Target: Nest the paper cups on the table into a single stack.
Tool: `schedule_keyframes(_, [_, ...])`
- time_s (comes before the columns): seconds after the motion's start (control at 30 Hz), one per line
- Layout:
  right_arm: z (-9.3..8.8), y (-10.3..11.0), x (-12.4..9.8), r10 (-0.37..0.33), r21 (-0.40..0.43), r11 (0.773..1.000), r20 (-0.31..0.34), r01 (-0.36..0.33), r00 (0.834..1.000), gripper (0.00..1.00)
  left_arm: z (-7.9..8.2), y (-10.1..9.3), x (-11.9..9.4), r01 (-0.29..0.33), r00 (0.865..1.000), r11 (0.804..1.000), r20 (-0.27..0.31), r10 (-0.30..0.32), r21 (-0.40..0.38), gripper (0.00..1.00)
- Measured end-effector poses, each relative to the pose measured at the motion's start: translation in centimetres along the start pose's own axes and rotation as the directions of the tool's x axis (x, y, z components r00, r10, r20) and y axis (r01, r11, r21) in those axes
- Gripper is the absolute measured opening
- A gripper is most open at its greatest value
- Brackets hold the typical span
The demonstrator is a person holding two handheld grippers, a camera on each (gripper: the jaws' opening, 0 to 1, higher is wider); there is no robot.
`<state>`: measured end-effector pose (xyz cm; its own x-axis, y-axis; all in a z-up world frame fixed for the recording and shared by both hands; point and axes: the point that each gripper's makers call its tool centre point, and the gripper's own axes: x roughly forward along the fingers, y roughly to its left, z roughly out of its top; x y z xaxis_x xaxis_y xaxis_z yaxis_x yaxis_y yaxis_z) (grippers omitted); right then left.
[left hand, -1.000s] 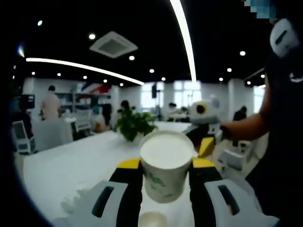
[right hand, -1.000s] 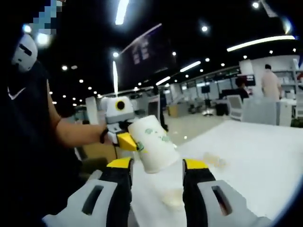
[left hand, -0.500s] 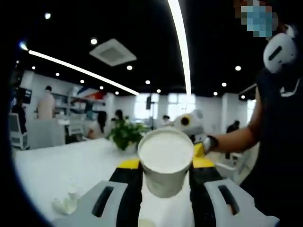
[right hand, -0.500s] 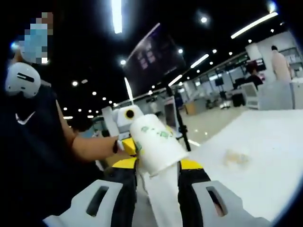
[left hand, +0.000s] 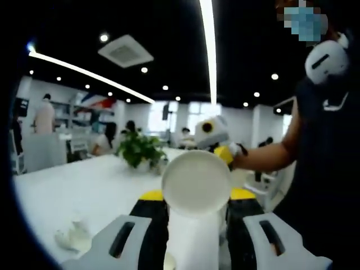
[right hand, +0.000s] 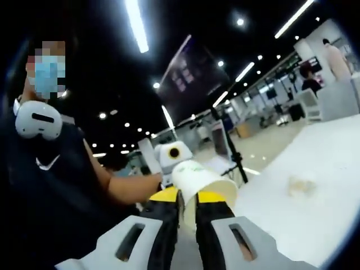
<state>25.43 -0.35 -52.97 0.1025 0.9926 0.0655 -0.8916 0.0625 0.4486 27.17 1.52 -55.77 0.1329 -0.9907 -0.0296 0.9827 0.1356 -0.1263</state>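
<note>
Left gripper view, centre frame: the paper cup (left hand: 196, 183) sits between the left gripper (left hand: 196, 202)'s yellow-tipped jaws, its open white mouth turned straight at the camera and slightly up, so its long axis runs along the jaws, away from the lens. Below the rim a pale cylinder drops to the bottom edge; whether that is this cup's wall or a second cup nested in it, I cannot tell. The jaws are parted about a cup's width and press its sides — clenched on it.

Right of centre here, the right gripper (left hand: 216, 147) comes in on the person's arm (left hand: 264, 157), just behind the cup's rim. Also here: a white table (left hand: 67, 191), a potted plant (left hand: 140, 153) at mid-left, crumpled paper (left hand: 73, 236) lower left.

Right gripper view, lower centre: the cup (right hand: 202, 188) appears from outside, green print on its wall, mouth flaring toward the right of the frame, axis tilted up-left. The right gripper (right hand: 188, 211)'s jaws are nearly closed, pinching the cup's rim wall. Behind the cup, the left gripper (right hand: 171, 157). Another crumpled scrap (right hand: 301, 184) lies at right on the table.
</note>
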Motion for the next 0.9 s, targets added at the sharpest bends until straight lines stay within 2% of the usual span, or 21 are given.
schedule_keyframes(0.23, [0.4,1.2,0.3,0.056,0.014,0.998,-0.004,-0.056,0.998,0.0,-0.3,-0.3,0.2,0.001,1.0,1.0,-0.014,-0.001,0.004,0.38])
schedule_keyframes(0.3, [0.3,1.5,0.5,0.059,0.001,0.998,-0.019,-0.059,0.998,0.0,0.0,-0.1,0.1,-0.019,1.0,1.0,-0.005,0.02,0.02,0.4])
schedule_keyframes(0.43, [0.8,1.6,0.5,0.044,-0.028,0.999,-0.021,-0.044,0.999,0.0,-0.2,0.2,0.0,-0.044,0.999,0.999,-0.03,0.045,0.028,0.5])
schedule_keyframes(0.57, [1.8,1.5,0.4,0.011,-0.088,0.996,-0.048,-0.015,0.999,0.0,-1.3,1.6,-0.4,-0.124,0.988,0.992,-0.084,0.126,0.027,0.67])
schedule_keyframes(0.6, [2.3,1.5,0.2,0.007,-0.099,0.995,-0.054,-0.012,0.999,0.0,-1.9,2.3,-0.7,-0.167,0.979,0.985,-0.112,0.17,0.033,0.71])
schedule_keyframes(0.67, [2.8,1.6,0.3,-0.009,-0.116,0.993,-0.07,0.001,0.998,0.0,-2.6,3.1,-1.1,-0.213,0.967,0.977,-0.14,0.214,0.025,0.81])
schedule_keyframes(0.73, [3.6,1.5,0.2,-0.023,-0.141,0.99,-0.093,0.009,0.995,0.0,-3.3,3.9,-1.7,-0.263,0.949,0.964,-0.171,0.267,0.045,0.88])
schedule_keyframes(0.83, [4.1,0.9,0.1,-0.069,-0.2,0.979,-0.163,0.035,0.984,0.0,-4.4,4.6,-2.7,-0.324,0.924,0.945,-0.198,0.327,0.047,0.95])
schedule_keyframes(0.9, [4.6,0.7,0.2,-0.092,-0.234,0.971,-0.198,0.044,0.976,0.0,-5.2,5.1,-3.5,-0.371,0.901,0.926,-0.217,0.375,0.061,0.99])
